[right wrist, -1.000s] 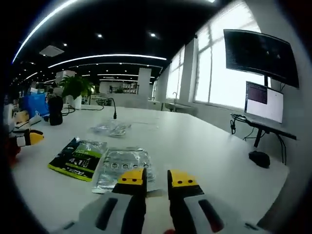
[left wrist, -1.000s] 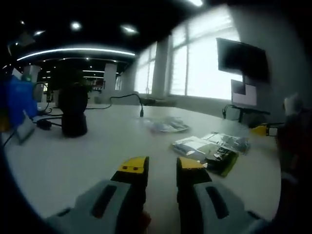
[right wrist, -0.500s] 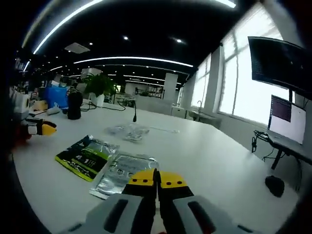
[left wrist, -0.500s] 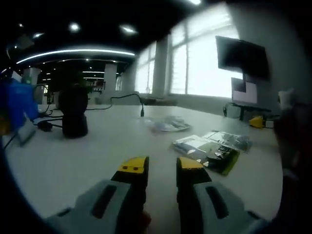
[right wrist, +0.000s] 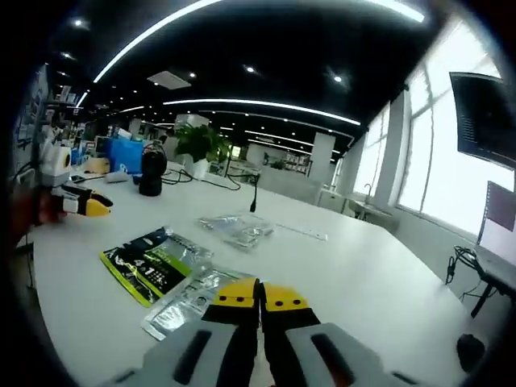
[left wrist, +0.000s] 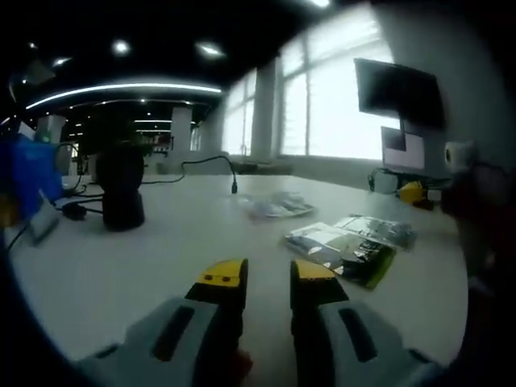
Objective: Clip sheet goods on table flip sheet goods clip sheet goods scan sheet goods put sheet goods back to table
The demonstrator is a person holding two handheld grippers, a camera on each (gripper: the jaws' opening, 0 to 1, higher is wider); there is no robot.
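Right gripper [right wrist: 259, 292] is clenched, its yellow tips pressed together over the near end of the silver pouch [right wrist: 192, 295]; whether they pinch its edge cannot be told. Left gripper [left wrist: 268, 276] hovers released above the bare desk [left wrist: 161, 242], jaws apart, holding nothing. Green pouch [right wrist: 151, 258] lies flat just beside the silver one, both long axes running away from the right gripper. Clear packet [right wrist: 239, 228] lies farther along the desk.
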